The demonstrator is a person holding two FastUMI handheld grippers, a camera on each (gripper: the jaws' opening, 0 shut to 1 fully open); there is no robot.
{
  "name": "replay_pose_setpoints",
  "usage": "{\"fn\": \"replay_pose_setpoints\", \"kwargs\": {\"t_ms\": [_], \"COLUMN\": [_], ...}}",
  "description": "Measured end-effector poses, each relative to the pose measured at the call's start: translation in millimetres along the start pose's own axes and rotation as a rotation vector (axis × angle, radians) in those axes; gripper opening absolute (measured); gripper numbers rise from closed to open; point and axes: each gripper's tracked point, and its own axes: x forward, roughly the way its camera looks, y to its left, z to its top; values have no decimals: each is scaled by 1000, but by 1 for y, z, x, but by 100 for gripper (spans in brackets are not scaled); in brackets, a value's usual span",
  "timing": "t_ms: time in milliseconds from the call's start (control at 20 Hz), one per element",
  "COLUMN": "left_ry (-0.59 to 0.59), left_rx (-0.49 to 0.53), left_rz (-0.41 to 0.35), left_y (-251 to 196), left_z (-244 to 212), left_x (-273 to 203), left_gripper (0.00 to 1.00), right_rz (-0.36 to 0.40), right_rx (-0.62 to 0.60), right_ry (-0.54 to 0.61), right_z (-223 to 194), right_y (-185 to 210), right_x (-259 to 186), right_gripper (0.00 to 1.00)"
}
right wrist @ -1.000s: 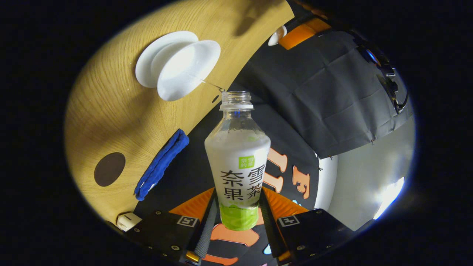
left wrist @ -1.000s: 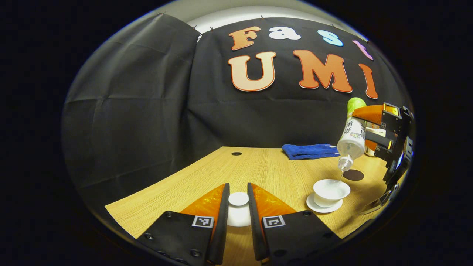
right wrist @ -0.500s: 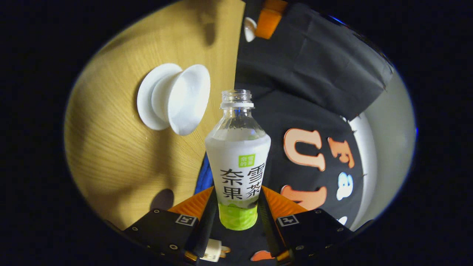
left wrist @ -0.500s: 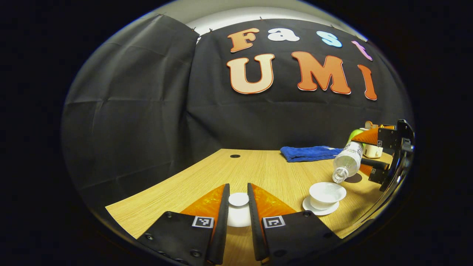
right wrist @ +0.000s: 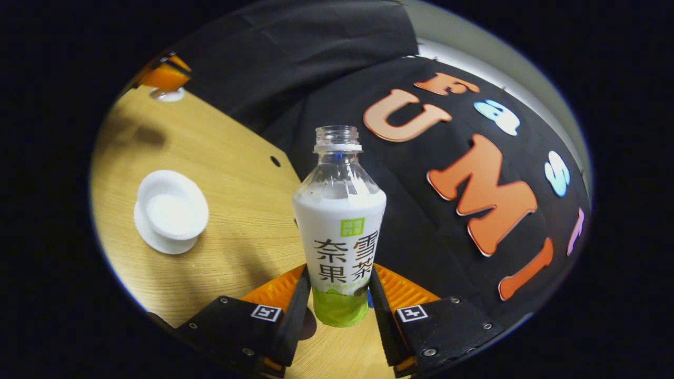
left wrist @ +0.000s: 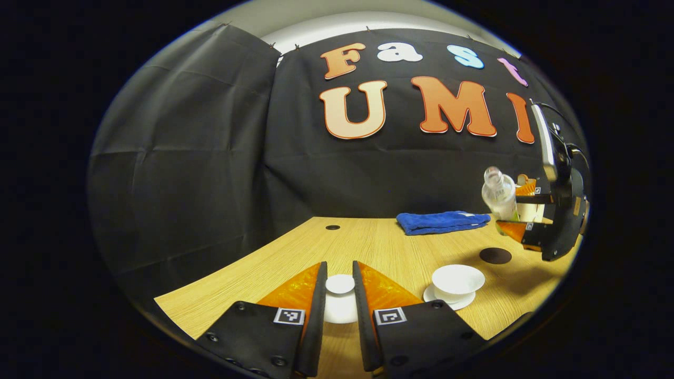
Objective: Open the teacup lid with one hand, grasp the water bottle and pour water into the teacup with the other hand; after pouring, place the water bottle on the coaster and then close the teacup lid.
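Bottle [right wrist: 338,231] swung back upright, right gripper [right wrist: 337,302] clamping it for the coaster [left wrist: 495,256]; left gripper [left wrist: 339,310] grips lid [left wrist: 339,284] clear of teacup [left wrist: 457,279].

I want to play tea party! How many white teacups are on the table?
1. The teacup sits uncovered on its saucer, near the dark coaster. I see no others.
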Motion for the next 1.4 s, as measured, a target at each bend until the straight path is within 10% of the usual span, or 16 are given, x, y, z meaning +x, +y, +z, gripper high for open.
{"fn": "replay_pose_setpoints", "kwargs": {"t_ms": [750,1400], "left_ry": [-29,-31], "left_rx": [-1,2], "left_rz": [-12,-32], "left_y": [-13,-24], "left_z": [14,16], "left_x": [2,3], "left_gripper": [34,34], "right_rz": [57,140], "right_rx": [806,864], "right_ry": [125,198], "right_z": [-54,-72], "right_y": [-12,36], "right_x": [24,21], "right_gripper": [65,65]}}
